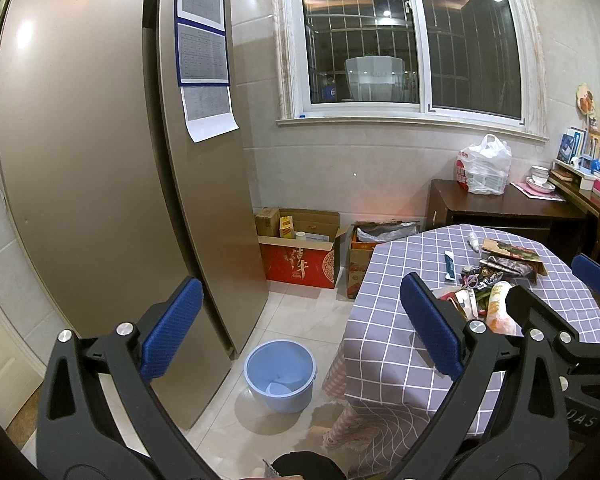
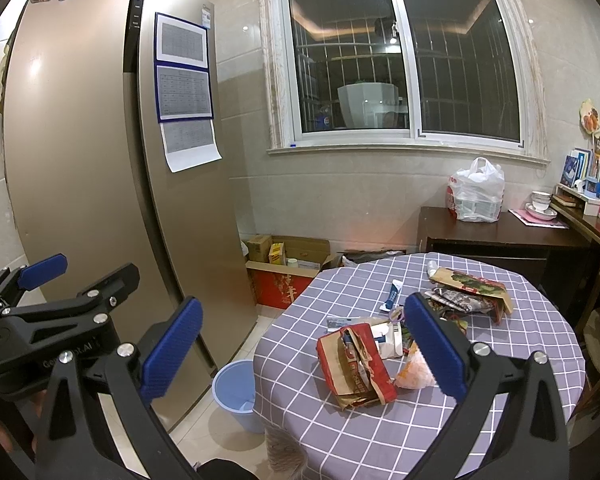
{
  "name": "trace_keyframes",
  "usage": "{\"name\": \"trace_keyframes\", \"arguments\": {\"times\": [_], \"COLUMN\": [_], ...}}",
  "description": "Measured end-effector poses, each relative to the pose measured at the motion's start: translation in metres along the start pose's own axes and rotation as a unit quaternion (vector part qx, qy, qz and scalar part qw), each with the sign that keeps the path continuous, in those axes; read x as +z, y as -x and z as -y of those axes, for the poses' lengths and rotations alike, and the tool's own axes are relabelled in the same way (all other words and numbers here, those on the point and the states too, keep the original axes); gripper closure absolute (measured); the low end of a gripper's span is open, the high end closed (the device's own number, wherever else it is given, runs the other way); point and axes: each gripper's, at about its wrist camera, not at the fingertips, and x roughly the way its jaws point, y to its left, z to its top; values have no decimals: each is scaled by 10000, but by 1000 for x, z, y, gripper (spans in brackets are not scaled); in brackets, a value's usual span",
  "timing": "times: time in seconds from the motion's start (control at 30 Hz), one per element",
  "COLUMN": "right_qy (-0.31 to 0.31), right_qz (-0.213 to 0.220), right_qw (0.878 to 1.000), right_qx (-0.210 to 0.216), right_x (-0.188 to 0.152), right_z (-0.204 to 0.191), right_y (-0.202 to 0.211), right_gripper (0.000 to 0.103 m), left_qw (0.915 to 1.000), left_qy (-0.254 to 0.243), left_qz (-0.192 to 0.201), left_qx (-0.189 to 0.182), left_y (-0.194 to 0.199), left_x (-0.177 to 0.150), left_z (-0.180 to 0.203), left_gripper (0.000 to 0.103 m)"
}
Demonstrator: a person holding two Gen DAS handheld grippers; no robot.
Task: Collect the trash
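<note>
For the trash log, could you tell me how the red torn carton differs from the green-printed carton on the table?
The red torn carton lies nearest the table's front edge, crumpled and ripped open; the green-printed carton lies farther back, flatter and more intact. Both are opened cardboard packaging lying on the checked tablecloth.

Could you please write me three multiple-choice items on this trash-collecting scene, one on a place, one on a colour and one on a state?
1. Where does the bucket stand?
A. on the table
B. on the floor between the fridge and the table
C. on the windowsill

2. What colour is the bucket?
A. red
B. green
C. light blue

3. How do the two grippers stand?
A. both open and holding nothing
B. both shut on wrappers
C. the left one shut on the bucket

Answers: 1 B, as it sits on the tiles beside the fridge door; 2 C, its plastic is pale blue; 3 A, the left gripper and right gripper both have their blue pads wide apart, and the torn red paper bag lies untouched on the table.
</note>
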Motion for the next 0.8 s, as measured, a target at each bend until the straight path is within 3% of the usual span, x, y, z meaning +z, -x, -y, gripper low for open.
{"name": "trace_keyframes", "arguments": {"times": [0.8], "right_qy": [-152], "right_qz": [-130], "right_qw": [9998], "right_qx": [92], "right_x": [-2], "right_z": [7], "right_y": [-3], "right_gripper": [4], "left_qw": [10000], "left_qy": [-14], "left_qz": [-28], "left_qx": [14], "left_y": [-2], "left_x": [-4], "left_z": [-1], "left_gripper": [6]}}
